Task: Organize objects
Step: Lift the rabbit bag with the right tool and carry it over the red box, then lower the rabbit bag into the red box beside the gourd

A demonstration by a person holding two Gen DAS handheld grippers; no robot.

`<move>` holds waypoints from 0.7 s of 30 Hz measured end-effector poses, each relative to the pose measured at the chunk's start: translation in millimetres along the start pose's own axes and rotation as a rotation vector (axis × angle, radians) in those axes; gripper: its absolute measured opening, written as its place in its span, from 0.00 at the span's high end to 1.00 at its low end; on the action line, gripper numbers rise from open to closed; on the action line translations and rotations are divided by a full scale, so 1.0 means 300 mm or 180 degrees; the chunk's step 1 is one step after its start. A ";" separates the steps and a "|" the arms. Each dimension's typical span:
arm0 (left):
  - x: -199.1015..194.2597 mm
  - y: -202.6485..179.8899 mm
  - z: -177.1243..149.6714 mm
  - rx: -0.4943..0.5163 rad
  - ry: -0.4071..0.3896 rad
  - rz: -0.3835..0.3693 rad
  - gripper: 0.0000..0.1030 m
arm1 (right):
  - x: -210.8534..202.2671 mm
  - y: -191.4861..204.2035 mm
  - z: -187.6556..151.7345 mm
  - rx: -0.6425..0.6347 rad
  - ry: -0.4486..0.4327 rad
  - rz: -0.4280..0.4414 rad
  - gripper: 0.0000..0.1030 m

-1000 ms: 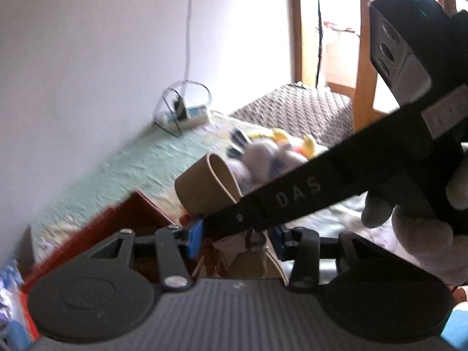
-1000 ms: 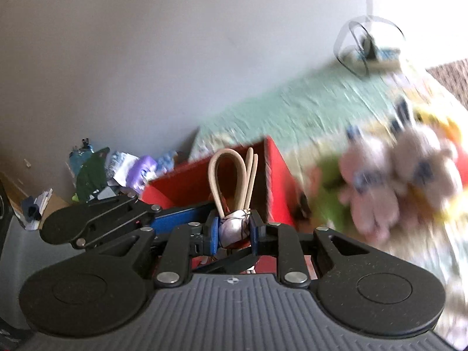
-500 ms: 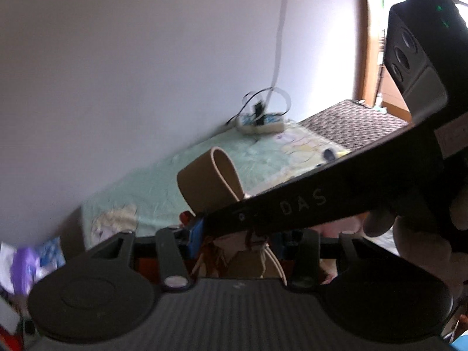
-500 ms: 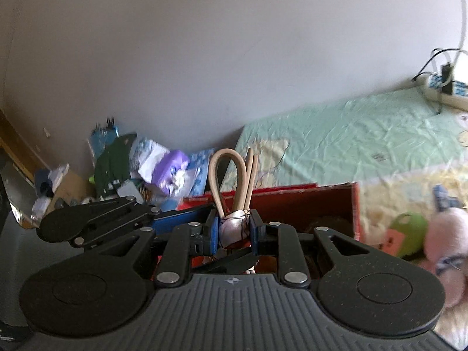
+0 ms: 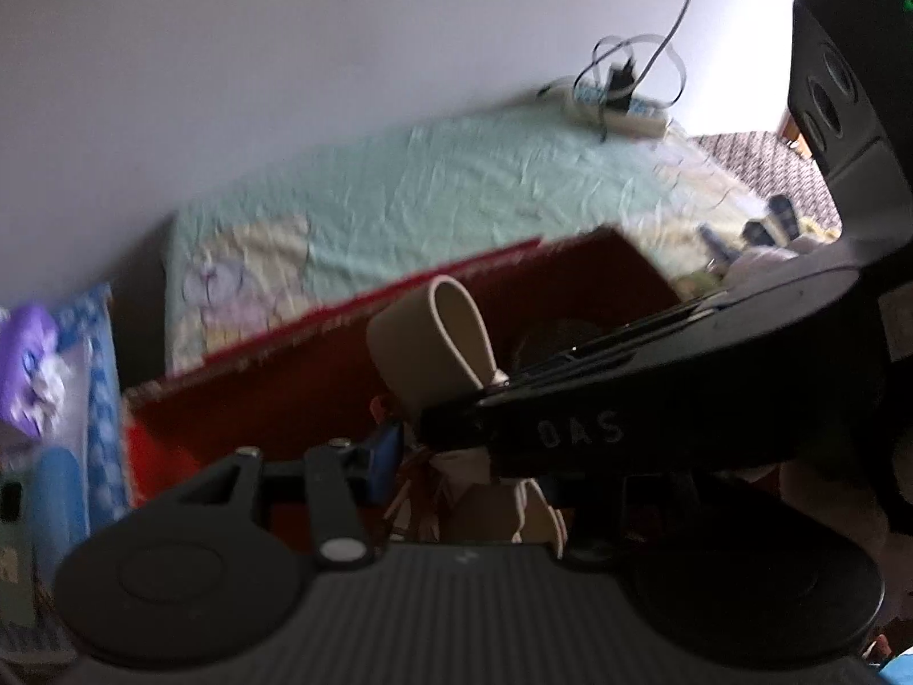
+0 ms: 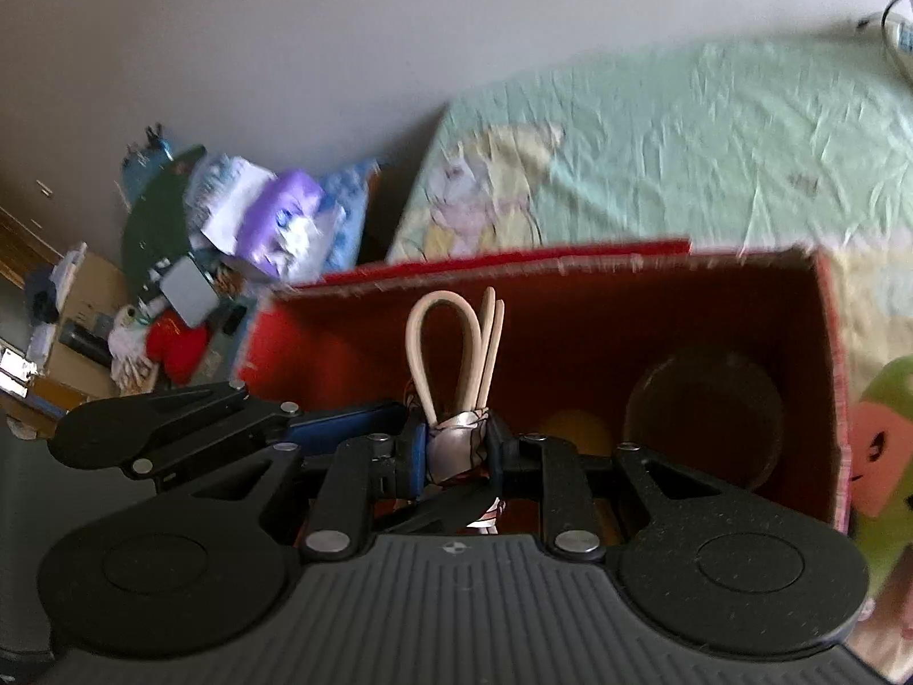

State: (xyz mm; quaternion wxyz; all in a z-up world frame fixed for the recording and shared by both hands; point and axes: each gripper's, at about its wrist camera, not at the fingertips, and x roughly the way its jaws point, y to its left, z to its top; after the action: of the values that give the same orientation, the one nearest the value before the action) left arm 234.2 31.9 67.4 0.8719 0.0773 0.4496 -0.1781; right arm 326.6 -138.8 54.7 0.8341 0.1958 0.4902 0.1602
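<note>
A toy with long beige loop ears [image 6: 439, 354] hangs over an open red box [image 6: 513, 268]. My right gripper [image 6: 456, 451] is shut on the toy's silvery middle, with the loops standing up above the pads. My left gripper [image 5: 473, 468] comes in from the left and has the same toy [image 5: 433, 342] between its jaws, which are opening. Its blue left pad [image 5: 388, 451] still lies against the toy. Its other finger is hidden behind the right tool's black body [image 5: 656, 377]. The box's far wall [image 5: 319, 342] sits just behind the toy.
Inside the box lie a dark round object [image 6: 702, 416] and something yellow [image 6: 576, 428]. A green plush [image 6: 884, 428] rests by the box's right wall. The pale green bedsheet [image 6: 713, 142] stretches behind, with a power strip [image 5: 622, 108] by the wall. Cluttered packets [image 6: 274, 217] sit left.
Both grippers, with the toy between them, have swung away from the plush pile and sunk over the red box. The box interior now fills the right wrist view.
</note>
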 end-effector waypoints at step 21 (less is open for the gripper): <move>0.135 0.011 -0.069 -0.0154 0.0535 0.0308 0.41 | 0.123 -0.012 -0.006 -0.0025 0.0481 -0.0124 0.79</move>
State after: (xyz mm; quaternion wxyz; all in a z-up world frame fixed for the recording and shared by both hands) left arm 241.4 31.3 22.4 0.8402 0.0925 0.5211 -0.1178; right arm 342.5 -124.7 24.2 0.7985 0.1703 0.5548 0.1601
